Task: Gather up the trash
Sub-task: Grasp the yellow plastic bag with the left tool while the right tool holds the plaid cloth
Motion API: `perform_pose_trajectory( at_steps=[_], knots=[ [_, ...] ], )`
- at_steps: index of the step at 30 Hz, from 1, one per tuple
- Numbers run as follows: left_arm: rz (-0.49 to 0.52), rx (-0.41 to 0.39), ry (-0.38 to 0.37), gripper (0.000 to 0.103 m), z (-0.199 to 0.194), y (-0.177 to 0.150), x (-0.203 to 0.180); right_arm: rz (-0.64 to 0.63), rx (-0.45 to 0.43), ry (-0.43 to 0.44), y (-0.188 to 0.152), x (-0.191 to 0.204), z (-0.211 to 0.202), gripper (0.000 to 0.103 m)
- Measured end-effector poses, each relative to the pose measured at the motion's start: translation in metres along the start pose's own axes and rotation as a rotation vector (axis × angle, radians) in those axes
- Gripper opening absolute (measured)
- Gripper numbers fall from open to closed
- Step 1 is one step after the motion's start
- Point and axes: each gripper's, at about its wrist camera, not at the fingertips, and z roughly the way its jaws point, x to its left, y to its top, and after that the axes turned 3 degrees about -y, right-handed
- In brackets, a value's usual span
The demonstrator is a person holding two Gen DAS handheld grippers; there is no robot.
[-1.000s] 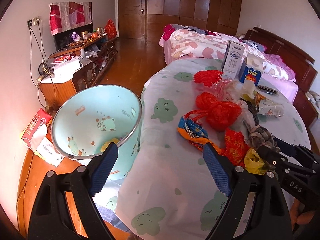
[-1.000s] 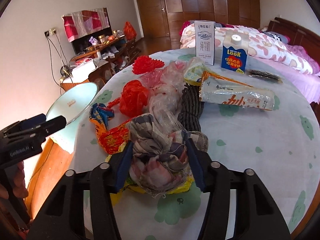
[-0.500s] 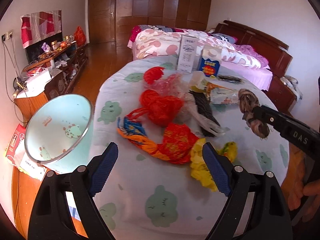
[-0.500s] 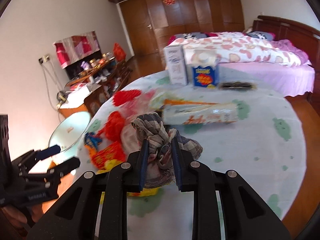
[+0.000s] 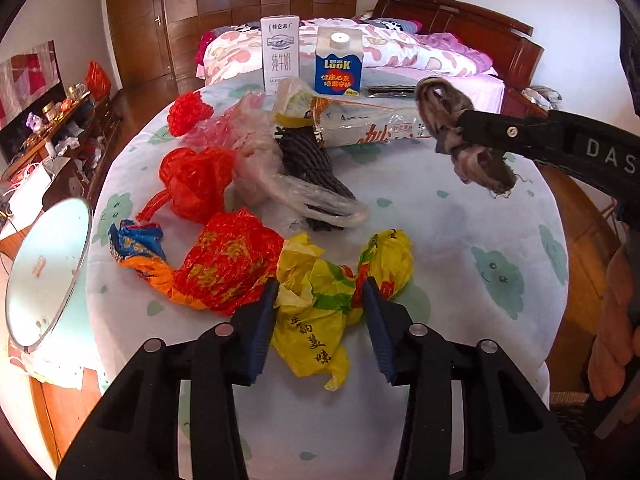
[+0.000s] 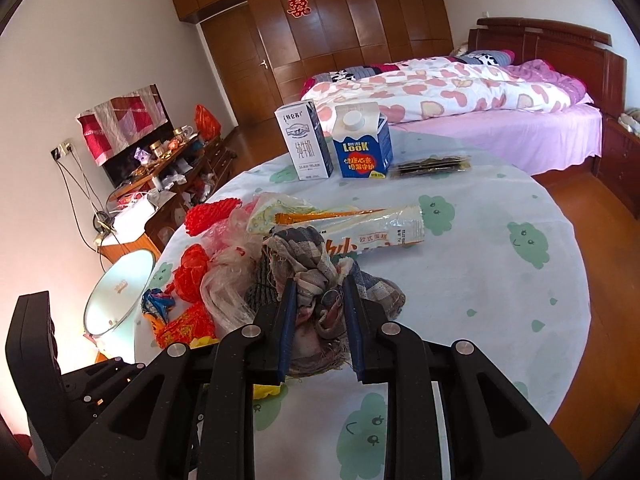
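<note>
My right gripper is shut on a crumpled plaid rag and holds it above the round table; the rag also shows in the left wrist view. My left gripper is open, its fingers on either side of a yellow plastic bag on the tablecloth. Beside it lie a red foil wrapper, a blue-orange wrapper, a red bag, a clear bag over dark cloth and a long snack wrapper. A pale blue bin stands left of the table.
A white milk carton, a blue LOOK carton and a dark flat packet stand at the table's far side. A bed lies behind. A cluttered cabinet is along the left wall.
My left gripper swung from the bin over to the yellow bag and narrowed around it. My right gripper closed on the rag and lifted it off the table.
</note>
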Motion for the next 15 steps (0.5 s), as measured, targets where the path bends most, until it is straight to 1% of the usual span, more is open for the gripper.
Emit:
perform_pose_trajectory(
  at_steps=[3,7,11,15],
  knots=[
    [0.019,-0.028,0.01,0.04,-0.006,0.0,-0.002,0.007,-0.003,0.001,0.0,0.001,-0.002,0.024],
    [0.02,-0.102,0.017,0.04,-0.026,0.004,0.001,0.019,-0.03,-0.013,0.003,0.0,-0.008,0.024],
    [-0.026,-0.164,0.04,0.04,-0.049,0.011,0.014,0.038,-0.06,-0.032,0.006,-0.001,-0.014,0.024],
    [-0.089,-0.214,0.093,0.04,-0.071,0.017,0.033,0.033,-0.076,-0.046,0.008,0.005,-0.016,0.024]
  ],
)
